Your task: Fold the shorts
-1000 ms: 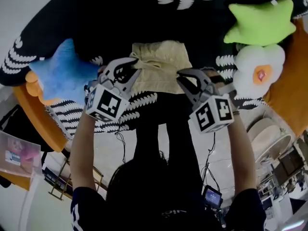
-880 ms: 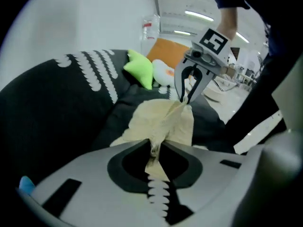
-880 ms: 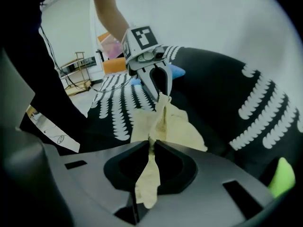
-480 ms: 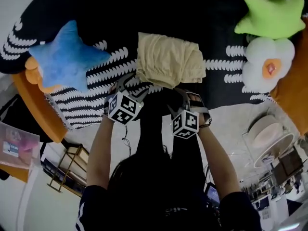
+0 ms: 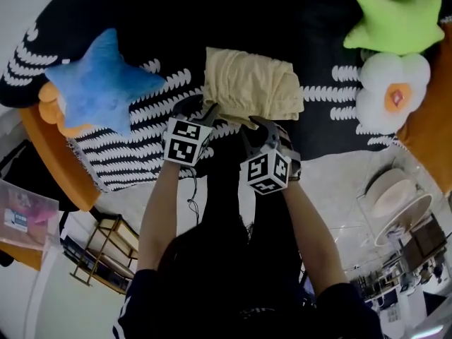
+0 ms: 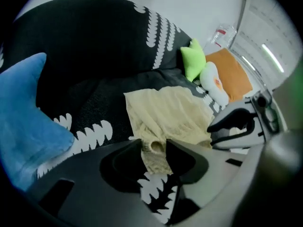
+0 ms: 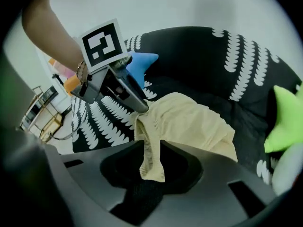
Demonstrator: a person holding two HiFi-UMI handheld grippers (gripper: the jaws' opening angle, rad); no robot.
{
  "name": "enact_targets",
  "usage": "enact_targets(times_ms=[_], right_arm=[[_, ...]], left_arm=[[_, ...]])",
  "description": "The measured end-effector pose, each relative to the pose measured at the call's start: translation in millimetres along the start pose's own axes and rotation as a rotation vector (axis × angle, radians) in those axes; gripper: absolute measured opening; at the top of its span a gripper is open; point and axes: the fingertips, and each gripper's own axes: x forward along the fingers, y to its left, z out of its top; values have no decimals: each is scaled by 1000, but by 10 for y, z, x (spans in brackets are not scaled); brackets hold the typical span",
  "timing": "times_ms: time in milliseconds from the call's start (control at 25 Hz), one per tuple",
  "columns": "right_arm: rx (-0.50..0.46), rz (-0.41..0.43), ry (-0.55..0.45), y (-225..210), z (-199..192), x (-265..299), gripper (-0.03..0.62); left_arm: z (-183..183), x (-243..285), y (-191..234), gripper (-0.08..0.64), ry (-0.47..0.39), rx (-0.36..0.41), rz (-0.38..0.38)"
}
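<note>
Since a second ago both your hands have dropped from high, wide positions flanking the shorts (image 5: 251, 83) to its near edge, and they now sit closer together. Left tongs (image 6: 154, 146): just been closing, now narrow, pinching the ribbed hem at the shorts' 7 o'clock corner. Right tongs (image 7: 151, 145): also just been closing, narrow, clamped on a fold of hem at the 5 o'clock edge.

The shorts are pale yellow, a folded bundle lying on a black throw (image 5: 162, 20) printed with white fronds. From the shorts, the blue star cushion (image 5: 95, 83) is at 9 o'clock, the green star cushion (image 5: 395, 21) at 2 o'clock, and the white flower cushion (image 5: 388, 94) at 3 o'clock. Pale floor (image 5: 339, 182) lies at 5 o'clock.
</note>
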Motion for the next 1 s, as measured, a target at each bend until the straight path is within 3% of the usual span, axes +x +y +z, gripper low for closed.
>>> enact_targets(times_ms=[120,280,360,440,640,840,1000], right_arm=[[-160,-2,36,10,79,166,112],[-396,10,99,110,116,414,139],[-417,18,133,96,81,499,127],[-315,51,124,48,99,488,103],[89,128,-28,-186,265,145,29],[536,60,-236,-780,421,-279,25],[732,-38,-294,-1091,344,-412,25]], left_arm=[[-57,80,-43,87,23,57,3],[14,-54,-126,68,-81,-70,-99],[8,-131,-130,69,-113,-144,-150],[-28,-167,-116,69,-116,-163,-181],[-60,-176,-72,69,-93,-85,-188],[-131,-194,-188,69,-28,140,-154],[-235,-210,-268,69,22,301,-118]])
